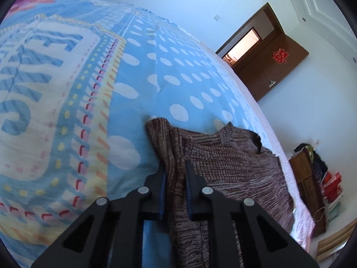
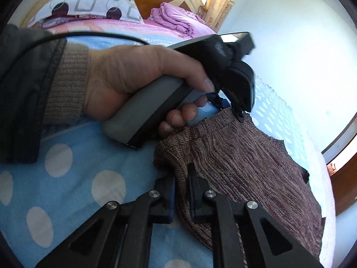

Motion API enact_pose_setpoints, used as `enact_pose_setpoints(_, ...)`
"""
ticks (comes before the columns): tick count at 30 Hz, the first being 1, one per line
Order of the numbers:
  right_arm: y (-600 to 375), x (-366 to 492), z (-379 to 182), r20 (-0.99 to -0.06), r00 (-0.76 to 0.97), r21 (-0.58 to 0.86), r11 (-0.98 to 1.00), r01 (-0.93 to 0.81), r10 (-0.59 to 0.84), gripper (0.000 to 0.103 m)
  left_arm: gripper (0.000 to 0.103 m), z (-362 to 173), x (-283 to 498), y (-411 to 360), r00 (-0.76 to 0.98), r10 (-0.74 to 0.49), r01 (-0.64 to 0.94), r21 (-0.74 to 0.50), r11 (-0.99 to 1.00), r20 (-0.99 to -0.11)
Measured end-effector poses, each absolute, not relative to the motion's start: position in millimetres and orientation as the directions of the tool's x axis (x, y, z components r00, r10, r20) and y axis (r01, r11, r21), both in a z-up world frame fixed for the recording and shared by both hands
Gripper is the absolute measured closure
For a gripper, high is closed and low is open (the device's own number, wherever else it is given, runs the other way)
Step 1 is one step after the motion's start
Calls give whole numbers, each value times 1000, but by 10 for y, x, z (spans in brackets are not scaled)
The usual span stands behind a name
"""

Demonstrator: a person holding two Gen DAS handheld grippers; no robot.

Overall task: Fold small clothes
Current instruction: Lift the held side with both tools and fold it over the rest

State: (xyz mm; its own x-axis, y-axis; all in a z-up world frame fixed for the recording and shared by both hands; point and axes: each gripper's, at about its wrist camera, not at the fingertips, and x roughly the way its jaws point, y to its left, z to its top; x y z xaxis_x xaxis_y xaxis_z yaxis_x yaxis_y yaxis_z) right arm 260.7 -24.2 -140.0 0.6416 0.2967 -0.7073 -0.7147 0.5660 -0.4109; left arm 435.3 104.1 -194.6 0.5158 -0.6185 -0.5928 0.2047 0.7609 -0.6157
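A small brown knitted garment (image 1: 234, 167) lies on a blue bed cover with white dots (image 1: 169, 71). My left gripper (image 1: 175, 169) is shut on the garment's left edge, with a fold of knit pinched between its black fingers. In the right wrist view the same garment (image 2: 245, 156) spreads to the right. My right gripper (image 2: 181, 174) is shut on another edge of it. The person's hand holds the left gripper's handle (image 2: 151, 107) just beyond, its tips (image 2: 239, 116) touching the garment's far edge.
The bed cover has a large white panel with blue letters (image 1: 33, 78) at left. Pink bedding (image 2: 178, 20) and a pillow (image 2: 89, 5) lie by the headboard. A brown door (image 1: 274, 67) and a cluttered wooden cabinet (image 1: 312, 183) stand past the bed's right edge.
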Motion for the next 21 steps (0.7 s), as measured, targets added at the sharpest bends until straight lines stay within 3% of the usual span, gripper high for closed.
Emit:
enact_pose_setpoints(8, -540, 2724, -1185, -708, 590, -257, 635, -728, 389, 95, 91, -1824, 4276, 948, 536, -566, 197, -559, 806, -627)
enact_pose_setpoints(21, -1402, 2831, -691, -623, 579, 3, 741, -671, 526, 95, 92, -1267, 4113, 660, 581, -588, 200, -601, 774, -563)
